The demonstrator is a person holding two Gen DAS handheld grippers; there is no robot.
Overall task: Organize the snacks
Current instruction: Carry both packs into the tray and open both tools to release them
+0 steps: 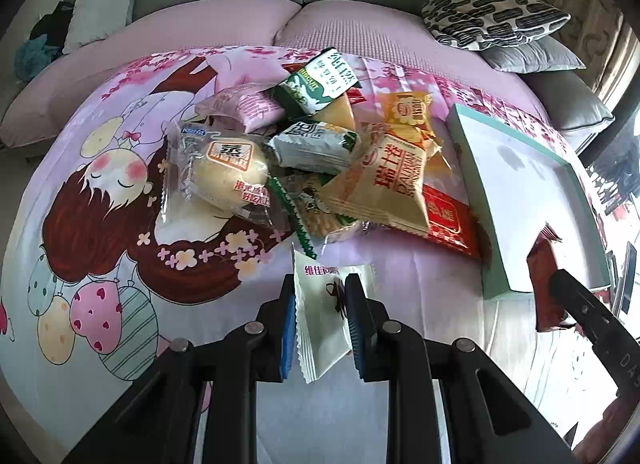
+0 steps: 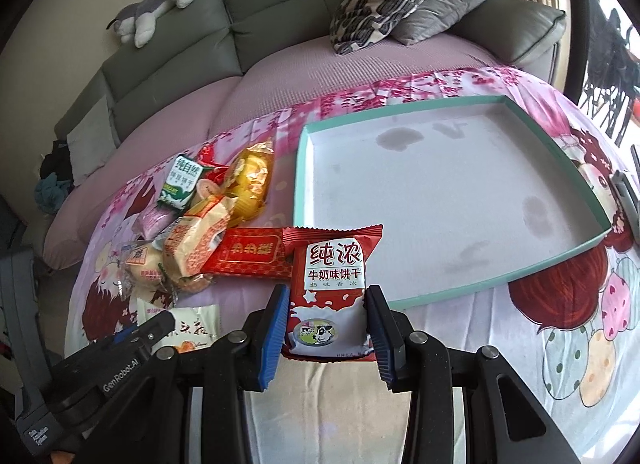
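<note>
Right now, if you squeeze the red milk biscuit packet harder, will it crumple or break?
The red milk biscuit packet looks puffy, so its film would probably crumple. It is labelled biscuits, so they might crack. It seems light, held in the right gripper.

You're looking at a grey-green sofa (image 2: 168, 43) across the top of the frame, its seat under a pink cover (image 1: 168, 35). A patterned cushion (image 1: 494, 15) sits upper right on a grey pillow (image 1: 532, 53). A plush dog (image 2: 160, 3) lies upper left. Daylight enters at the right edge.
</note>
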